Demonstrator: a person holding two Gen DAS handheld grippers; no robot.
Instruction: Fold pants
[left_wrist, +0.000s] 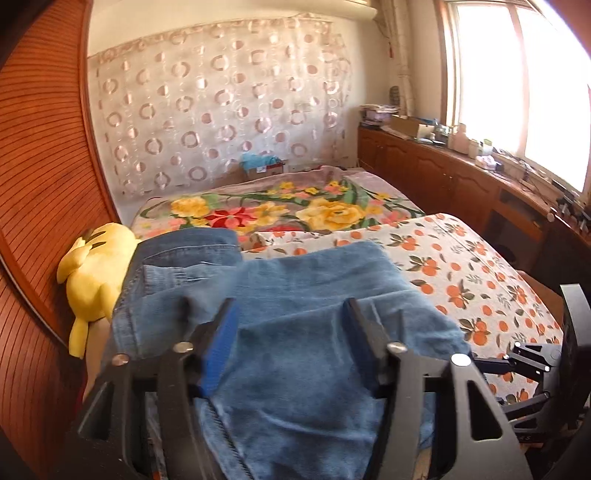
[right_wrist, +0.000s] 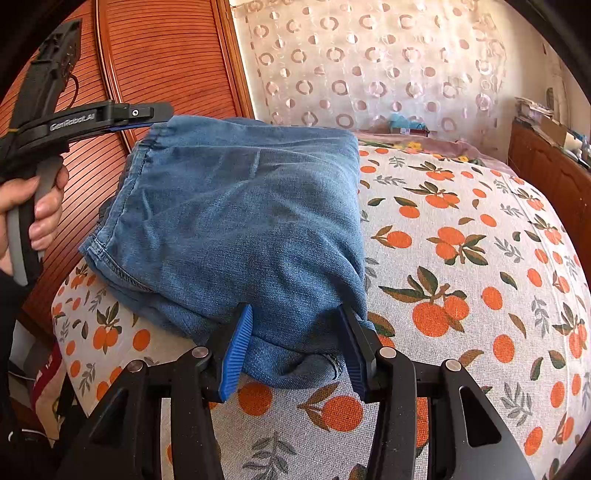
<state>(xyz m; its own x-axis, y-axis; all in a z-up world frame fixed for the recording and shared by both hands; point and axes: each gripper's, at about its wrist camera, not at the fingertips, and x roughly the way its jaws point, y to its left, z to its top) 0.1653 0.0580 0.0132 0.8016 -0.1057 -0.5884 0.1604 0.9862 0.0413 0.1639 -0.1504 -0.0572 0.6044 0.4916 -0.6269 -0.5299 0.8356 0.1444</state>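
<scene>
**Folded denim pants on an orange-print bed, a gripper at each end**

A pair of blue denim pants (right_wrist: 236, 221) is lying folded into a thick bundle on a bedspread (right_wrist: 461, 258) printed with oranges and leaves, near the left side of the bed.

The right gripper (right_wrist: 293, 349) is sitting at the near edge of the bundle. Its blue-padded fingers (right_wrist: 236, 354) are standing partly apart with a fold of denim filling the gap between them — both pads are touching the cloth, clamping that near fold.

The left gripper (right_wrist: 162, 118) is hovering at the far left corner of the pants, by the elastic waistband, gripped by a person's hand (right_wrist: 40, 206). In its own camera the jaws are standing wide apart over the denim, with nothing pinched between the pads.

Beyond the pants, a yellow plush toy (left_wrist: 92, 280) is lying against a wooden headboard (left_wrist: 40, 166), and a floral blanket (left_wrist: 277, 206) is covering the far part of the bed.
</scene>
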